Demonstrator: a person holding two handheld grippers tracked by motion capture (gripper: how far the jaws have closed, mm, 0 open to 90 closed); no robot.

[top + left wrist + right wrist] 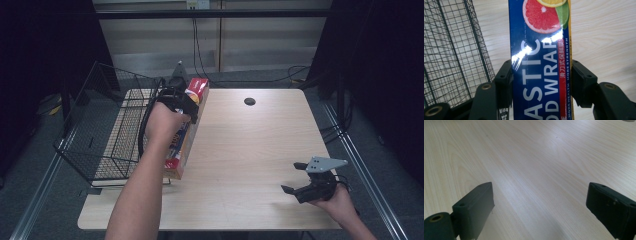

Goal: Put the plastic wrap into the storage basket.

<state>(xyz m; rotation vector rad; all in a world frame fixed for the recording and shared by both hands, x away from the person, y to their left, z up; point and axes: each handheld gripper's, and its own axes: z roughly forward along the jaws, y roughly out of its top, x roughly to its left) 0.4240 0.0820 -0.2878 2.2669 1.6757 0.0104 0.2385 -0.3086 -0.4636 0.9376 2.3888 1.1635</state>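
At frame left, the left gripper (187,107) clamps the plastic wrap box (540,65), apparently touching the wire basket (107,130); lower right, the right gripper (302,182) gapes, empty.

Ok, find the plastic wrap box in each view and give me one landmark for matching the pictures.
High view: the plastic wrap box lies left of centre on the table, beside the wire basket, under the left gripper.
Left gripper view: the box runs up the middle, clamped between the two jaws, basket at left.
Right gripper view: the box is not in it.
Shared landmark: the pale wooden table, in all three pictures.
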